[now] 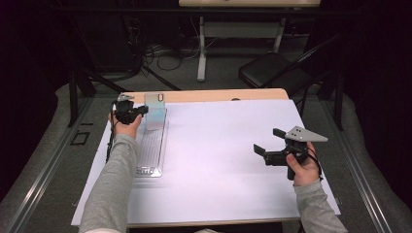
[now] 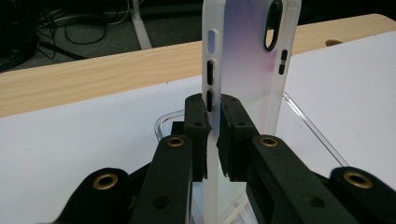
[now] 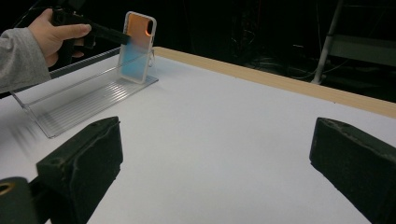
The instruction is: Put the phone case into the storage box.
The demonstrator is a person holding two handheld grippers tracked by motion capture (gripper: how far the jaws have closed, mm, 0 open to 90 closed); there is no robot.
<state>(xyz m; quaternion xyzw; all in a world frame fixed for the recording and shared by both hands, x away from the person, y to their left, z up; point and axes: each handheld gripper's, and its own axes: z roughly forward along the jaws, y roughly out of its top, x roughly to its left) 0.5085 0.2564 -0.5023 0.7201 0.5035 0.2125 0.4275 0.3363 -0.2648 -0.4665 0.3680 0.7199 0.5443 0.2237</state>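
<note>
Left gripper (image 2: pixel 213 122) pinching phone case (image 2: pixel 247 65) edge, case upright at far end of clear stand (image 1: pixel 151 150), far left; right gripper (image 3: pixel 212 158) spread, idle near right; thin edge grip could slip, case could tip off stand.

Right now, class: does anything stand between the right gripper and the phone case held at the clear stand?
Nothing visible does. The right gripper is open, and bare white table stretches to the phone case, which the left gripper clamps at the clear stand.

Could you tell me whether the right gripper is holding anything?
No, the right gripper stands wide open over the bare white table sheet.
</note>
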